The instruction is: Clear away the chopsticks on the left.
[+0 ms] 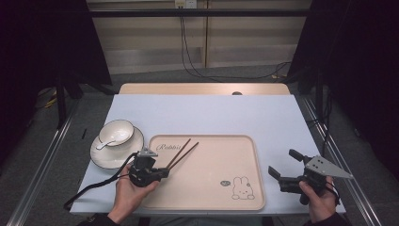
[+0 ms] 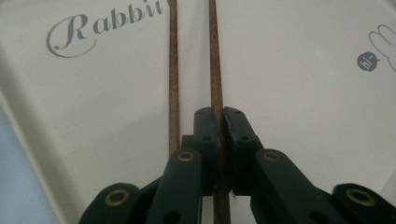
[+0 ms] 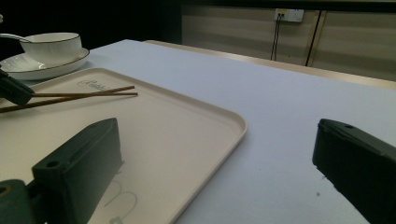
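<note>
Two brown chopsticks lie on the upper left of a cream tray printed with "Rabbit" and a bunny. My left gripper is over the tray's left side, shut on the near end of one chopstick. The other chopstick runs alongside the jaws, just left of them and outside the grip. My right gripper is held past the tray's right edge, open, with nothing between its jaws. From there the chopsticks show across the tray.
A white bowl with a spoon stands on a white plate left of the tray. The tray rests on a pale blue table cover. Cables hang down the wall behind.
</note>
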Motion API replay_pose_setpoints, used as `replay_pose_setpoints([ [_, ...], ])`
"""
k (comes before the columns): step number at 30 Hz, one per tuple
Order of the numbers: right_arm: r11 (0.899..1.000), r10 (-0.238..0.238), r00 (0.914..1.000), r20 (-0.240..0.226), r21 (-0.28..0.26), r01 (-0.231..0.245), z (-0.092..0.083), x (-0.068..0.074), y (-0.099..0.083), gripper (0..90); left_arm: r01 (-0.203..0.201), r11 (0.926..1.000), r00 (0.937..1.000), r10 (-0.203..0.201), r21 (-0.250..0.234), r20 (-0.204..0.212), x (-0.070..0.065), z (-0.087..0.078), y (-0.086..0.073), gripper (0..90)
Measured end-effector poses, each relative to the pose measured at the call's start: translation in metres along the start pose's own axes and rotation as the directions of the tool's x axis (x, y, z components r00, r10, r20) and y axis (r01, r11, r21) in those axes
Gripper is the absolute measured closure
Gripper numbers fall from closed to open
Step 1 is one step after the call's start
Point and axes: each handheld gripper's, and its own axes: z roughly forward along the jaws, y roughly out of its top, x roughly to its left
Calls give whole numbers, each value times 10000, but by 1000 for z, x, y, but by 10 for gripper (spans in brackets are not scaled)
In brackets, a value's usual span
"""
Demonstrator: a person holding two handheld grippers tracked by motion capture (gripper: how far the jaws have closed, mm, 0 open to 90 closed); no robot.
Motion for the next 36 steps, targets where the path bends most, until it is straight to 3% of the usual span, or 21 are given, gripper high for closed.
replay_pose_setpoints([
  [11, 10000, 41, 10000, -23, 2, -41, 0, 0, 0, 11, 100, 9993, 9999, -96, 359, -113, 0, 11, -1, 844],
  [23, 10000, -38, 10000, -20, -15, 38, 1, 0, 0, 11, 24, 9996, 10000, -21, 298, -75, 0, 12, -1, 841],
  [36, 10000, -22, 10000, -66, 20, 22, 1, 0, 0, 11, -132, 9996, 9999, 129, 261, 108, 0, 11, -1, 765],
])
